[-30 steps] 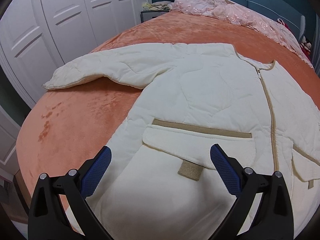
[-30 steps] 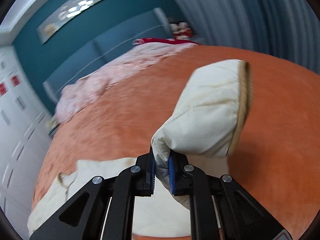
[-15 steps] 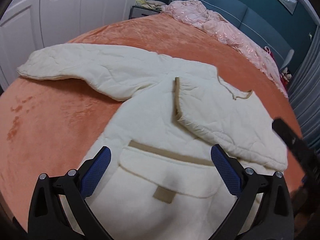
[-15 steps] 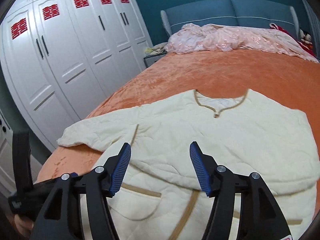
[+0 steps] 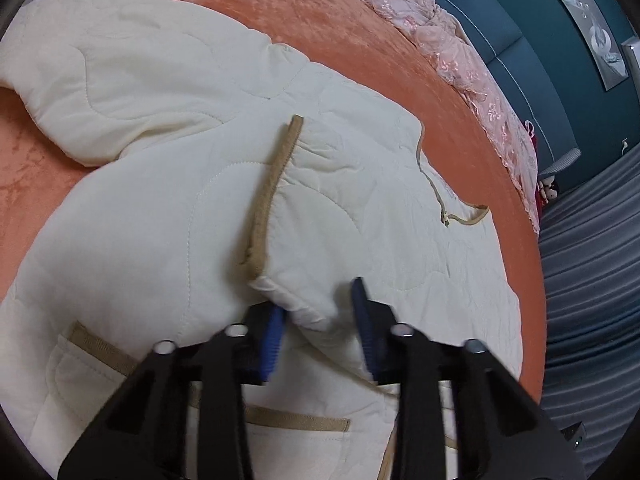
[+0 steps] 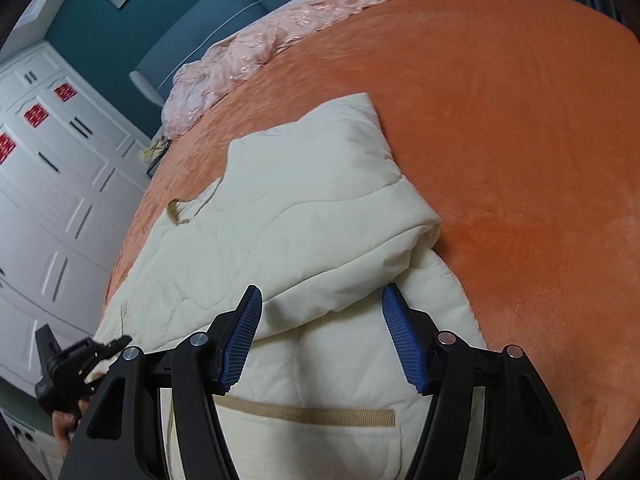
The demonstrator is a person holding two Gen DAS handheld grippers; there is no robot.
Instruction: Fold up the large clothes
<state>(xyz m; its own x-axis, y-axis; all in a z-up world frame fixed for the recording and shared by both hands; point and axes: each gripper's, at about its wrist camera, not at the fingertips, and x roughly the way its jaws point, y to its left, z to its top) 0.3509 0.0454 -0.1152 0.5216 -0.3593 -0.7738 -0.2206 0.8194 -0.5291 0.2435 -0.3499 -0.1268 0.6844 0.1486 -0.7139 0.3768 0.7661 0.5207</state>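
Note:
A cream quilted jacket (image 5: 160, 220) with tan trim lies front-up on the orange bed (image 6: 520, 140). Its right sleeve is folded across the chest, and the tan-edged cuff (image 5: 276, 184) points toward me. My left gripper (image 5: 318, 328) is at the near corner of that cuff. Its jaws are closing, with the padded corner pinched between the blue pads. My right gripper (image 6: 322, 340) stands open just above the folded sleeve's shoulder edge on the jacket (image 6: 300, 220), gripping nothing. The left gripper (image 6: 72, 364), held in a hand, shows at the lower left of the right wrist view.
A pink quilt (image 5: 440, 40) is bunched along the blue headboard (image 5: 560, 60). White wardrobes (image 6: 48, 200) stand past the bed's left side and grey curtains (image 5: 592, 280) on the right. Bare orange cover lies to the right of the jacket.
The right gripper laid the sleeve across the jacket, let go, and dropped to the jacket's right side. The left gripper moved forward to the cuff and closed from wide open.

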